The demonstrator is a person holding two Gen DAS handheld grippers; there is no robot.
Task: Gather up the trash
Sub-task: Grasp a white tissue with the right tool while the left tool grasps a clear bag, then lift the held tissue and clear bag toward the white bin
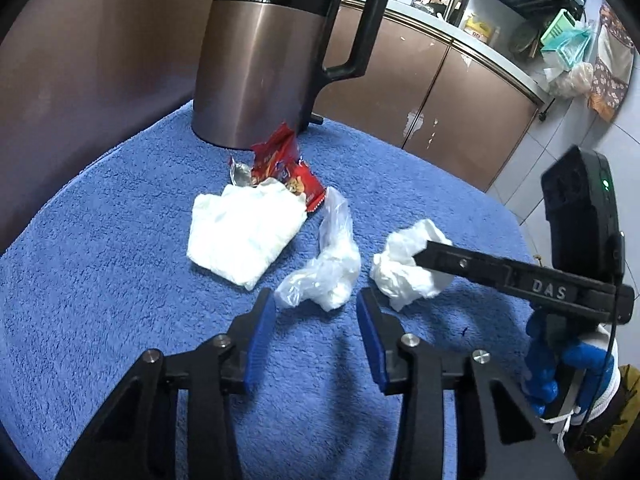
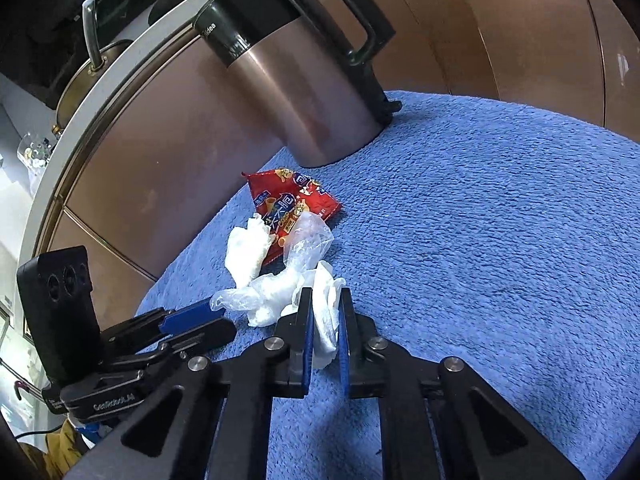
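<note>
Trash lies on a blue towel [image 1: 100, 280]. My right gripper [image 2: 326, 293] is shut on a crumpled white tissue [image 2: 326, 312]; from the left wrist its finger pinches that tissue [image 1: 400, 272]. A crumpled clear plastic bag [image 1: 324, 276] lies just ahead of my left gripper [image 1: 316, 297], whose blue pads [image 1: 264, 332] stand apart, with the bag's near end at their tips and towel showing between them. Farther off are a folded white napkin [image 1: 240, 236] and a red snack wrapper [image 1: 292, 176], also visible from the right wrist as the wrapper [image 2: 292, 200].
A brown metal kettle [image 1: 260, 64] with a black handle stands on the towel's far side, right behind the wrapper. Brown cabinet doors [image 1: 460, 92] run behind the towel. A blue-gloved hand [image 1: 560, 364] holds the right gripper. Tiled floor [image 1: 560, 168] drops off past the towel's right edge.
</note>
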